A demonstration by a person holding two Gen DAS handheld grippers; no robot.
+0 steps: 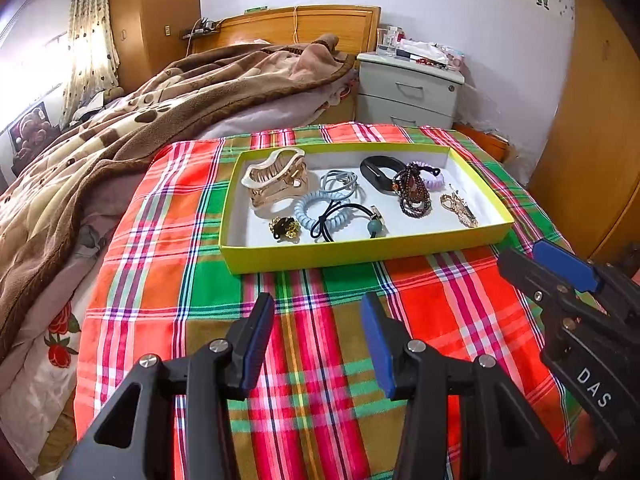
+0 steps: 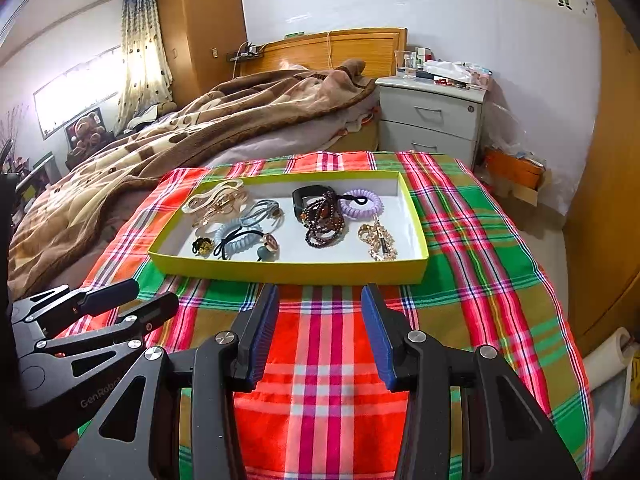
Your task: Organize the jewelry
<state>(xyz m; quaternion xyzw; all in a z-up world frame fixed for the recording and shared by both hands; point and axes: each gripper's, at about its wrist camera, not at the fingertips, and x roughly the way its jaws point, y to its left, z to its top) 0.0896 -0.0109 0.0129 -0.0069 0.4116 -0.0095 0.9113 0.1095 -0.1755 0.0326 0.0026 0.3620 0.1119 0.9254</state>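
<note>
A shallow yellow-green tray [image 1: 360,254] [image 2: 288,270] lies on the plaid cloth. It holds a large beige hair claw [image 1: 276,178] [image 2: 218,200], a blue coil hair tie [image 1: 316,212] [image 2: 236,240], a black elastic with a bead [image 1: 352,220] [image 2: 256,244], a black band [image 1: 380,172] [image 2: 308,198], dark bead bracelets [image 1: 414,194] [image 2: 324,224], a purple coil tie [image 1: 434,180] [image 2: 362,202] and a gold clip [image 1: 460,210] [image 2: 378,242]. My left gripper [image 1: 318,340] is open and empty, short of the tray. My right gripper [image 2: 320,332] is open and empty, near the tray's front wall.
The plaid cloth [image 1: 320,360] [image 2: 328,380] covers the foot of a bed with a brown blanket [image 1: 120,140] [image 2: 180,132]. A grey nightstand [image 1: 408,92] [image 2: 432,120] stands behind. The right gripper shows in the left wrist view [image 1: 560,280]; the left gripper shows in the right wrist view [image 2: 120,304].
</note>
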